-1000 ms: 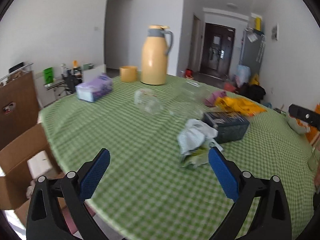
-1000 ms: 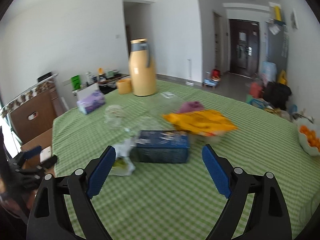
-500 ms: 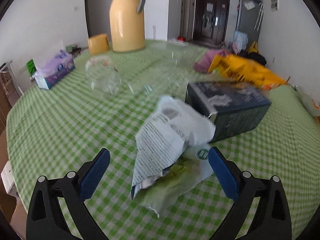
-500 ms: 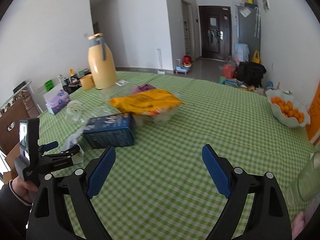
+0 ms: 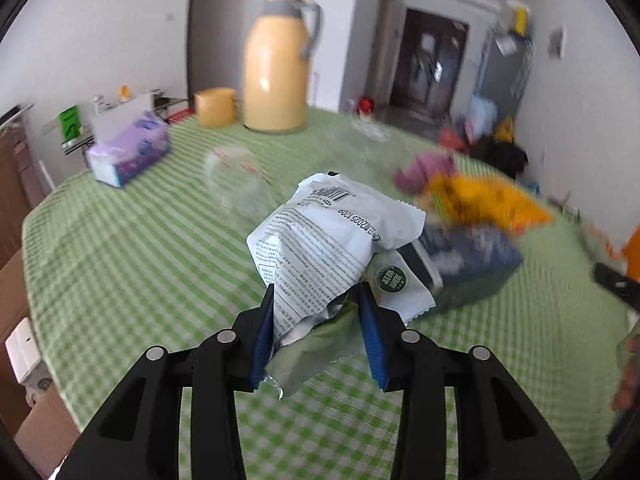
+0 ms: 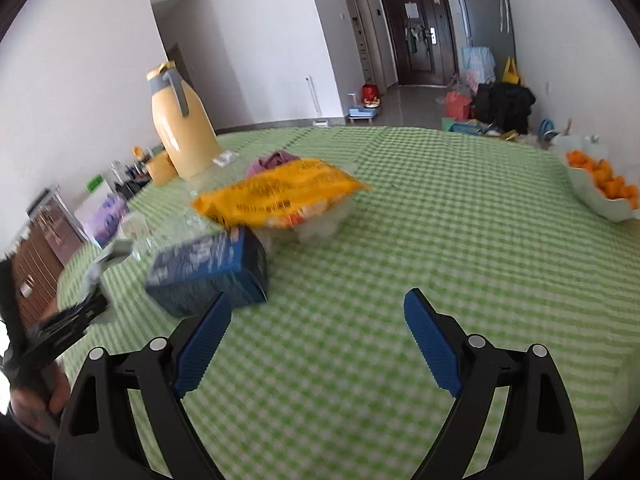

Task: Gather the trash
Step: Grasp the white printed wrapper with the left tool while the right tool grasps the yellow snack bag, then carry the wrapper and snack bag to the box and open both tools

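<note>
A crumpled white printed wrapper [image 5: 320, 236] with a green wrapper under it lies on the green checked tablecloth [image 5: 140, 260]. My left gripper [image 5: 316, 300] has its jaws closing, and both blue pads press on the wrapper's near end. Just right of it sits a dark blue box [image 5: 468, 264], with a yellow snack bag [image 5: 480, 204] behind. In the right wrist view my right gripper [image 6: 318, 300] stands open over bare cloth. The blue box [image 6: 208, 268] is just beyond its left finger, and the yellow bag [image 6: 280, 192] lies farther back.
A yellow thermos [image 5: 276, 76], a yellow cup [image 5: 214, 106], a purple tissue pack [image 5: 128, 152] and a clear glass bowl [image 5: 240, 184] stand at the back left. A bowl of oranges [image 6: 600, 188] sits at the far right. A cardboard box [image 5: 16, 320] is below the table's left edge.
My left gripper has moved forward to the white wrapper and narrowed its jaws around it. The right gripper has moved and rolled, so the blue box now lies close to its left finger.
</note>
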Tool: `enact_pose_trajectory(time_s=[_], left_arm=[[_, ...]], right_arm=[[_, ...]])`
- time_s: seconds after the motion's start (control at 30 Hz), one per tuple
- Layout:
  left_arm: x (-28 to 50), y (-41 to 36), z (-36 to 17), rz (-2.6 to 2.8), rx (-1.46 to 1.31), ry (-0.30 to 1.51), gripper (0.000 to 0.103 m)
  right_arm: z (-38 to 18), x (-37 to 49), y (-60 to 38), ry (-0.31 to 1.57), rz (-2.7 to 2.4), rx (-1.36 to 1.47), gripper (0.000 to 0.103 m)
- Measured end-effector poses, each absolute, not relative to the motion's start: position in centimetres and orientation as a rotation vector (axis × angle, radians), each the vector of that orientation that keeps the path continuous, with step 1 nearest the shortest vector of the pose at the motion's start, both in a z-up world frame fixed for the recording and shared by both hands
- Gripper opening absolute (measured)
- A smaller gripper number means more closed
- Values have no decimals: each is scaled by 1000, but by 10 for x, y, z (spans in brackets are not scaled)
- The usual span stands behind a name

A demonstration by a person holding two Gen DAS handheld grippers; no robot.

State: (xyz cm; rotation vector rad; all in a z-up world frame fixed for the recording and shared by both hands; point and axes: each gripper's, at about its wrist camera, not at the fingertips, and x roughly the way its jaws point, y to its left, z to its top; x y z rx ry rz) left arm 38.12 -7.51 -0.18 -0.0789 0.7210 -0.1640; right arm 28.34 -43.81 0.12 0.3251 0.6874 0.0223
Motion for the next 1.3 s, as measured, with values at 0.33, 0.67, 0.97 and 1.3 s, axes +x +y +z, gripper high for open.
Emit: enact_pose_trajectory(time_s=[0.33, 0.67, 0.97, 1.3], left_arm=[[361, -19, 43, -119, -111, 616, 37], [342, -10, 64, -76, -113, 564, 37], [310, -7, 88, -83, -121, 505, 37], [285, 15, 92, -77, -153, 492, 37]], right_arm=[[-24, 407, -474, 784, -30, 451, 75], [23, 381, -461, 651, 81, 528, 16], [127, 303, -433, 421, 101, 350, 11], [151, 279, -382, 408, 137, 254, 11]])
